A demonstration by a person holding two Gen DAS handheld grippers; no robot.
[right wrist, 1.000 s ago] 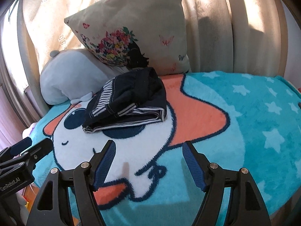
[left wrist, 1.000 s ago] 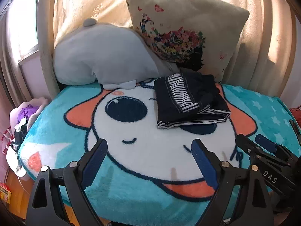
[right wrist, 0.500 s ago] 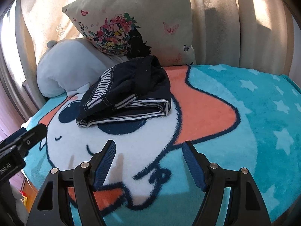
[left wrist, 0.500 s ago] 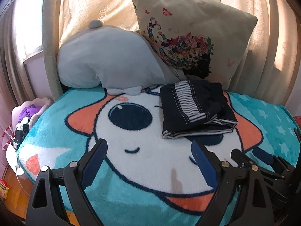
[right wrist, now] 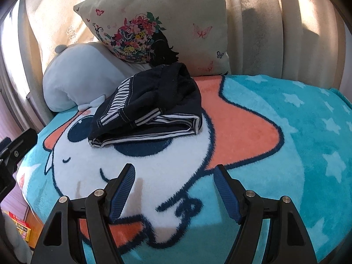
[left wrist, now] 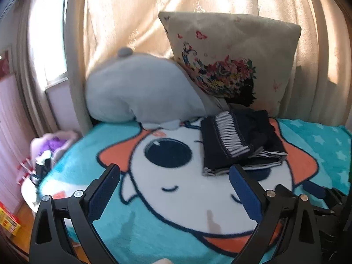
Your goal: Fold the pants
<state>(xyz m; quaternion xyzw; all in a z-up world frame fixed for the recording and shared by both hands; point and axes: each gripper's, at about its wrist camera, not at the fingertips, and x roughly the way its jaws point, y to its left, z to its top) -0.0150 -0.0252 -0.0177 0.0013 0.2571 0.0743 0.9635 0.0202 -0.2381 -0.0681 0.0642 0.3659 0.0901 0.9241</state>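
The dark navy pants [left wrist: 237,140] with striped lining lie folded in a compact stack on the cartoon blanket [left wrist: 193,198], near the pillows. They also show in the right wrist view [right wrist: 151,105]. My left gripper [left wrist: 175,176] is open and empty, held above the blanket well in front of the pants. My right gripper [right wrist: 175,176] is open and empty, also in front of the pants and apart from them. The right gripper's tip shows at the right edge of the left wrist view [left wrist: 316,191].
A grey plush pillow [left wrist: 140,92] and a floral cushion [left wrist: 231,66] lean against beige curtains [left wrist: 132,11] behind the pants. The bed's left edge drops to a cluttered spot with a purple item [left wrist: 50,145]. The teal starred blanket stretches right [right wrist: 308,121].
Both grippers have drawn back and tilted upward, so the pants sit lower in the views. The pants have not moved. Both grippers stay open.
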